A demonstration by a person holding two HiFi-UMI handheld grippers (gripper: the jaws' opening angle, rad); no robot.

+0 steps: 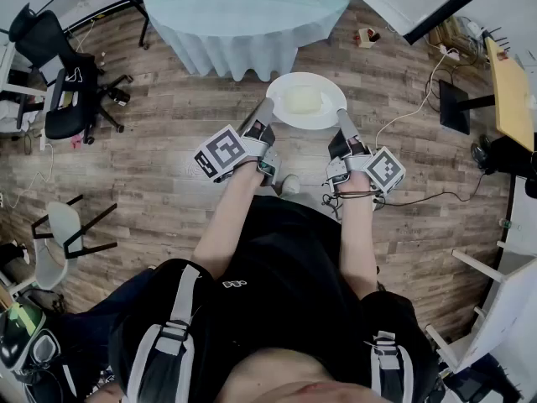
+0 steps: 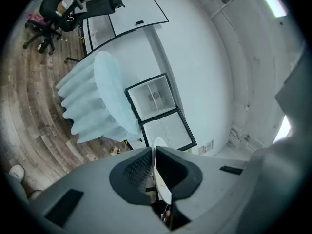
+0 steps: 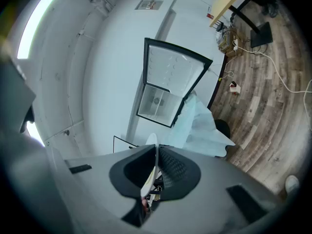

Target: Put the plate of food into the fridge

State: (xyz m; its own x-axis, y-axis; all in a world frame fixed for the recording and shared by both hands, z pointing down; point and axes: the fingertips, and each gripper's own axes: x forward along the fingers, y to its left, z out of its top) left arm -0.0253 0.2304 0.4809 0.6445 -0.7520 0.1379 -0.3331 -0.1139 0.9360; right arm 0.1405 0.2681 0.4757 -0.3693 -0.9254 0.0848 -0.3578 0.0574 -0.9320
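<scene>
Head view: plate [image 1: 289,83] of pale food [image 1: 303,100] held over the wood floor [image 1: 168,133], just short of the cloth-covered table [image 1: 243,11]. Left gripper [image 1: 267,110] jaws pinch its left rim; right gripper [image 1: 342,117] jaws pinch the right rim.

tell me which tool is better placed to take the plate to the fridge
Neither alone: the left tool and right tool each clamp an opposite rim of the plate, so they should carry it together. Both gripper views show the open fridge ahead, beyond the table.
</scene>
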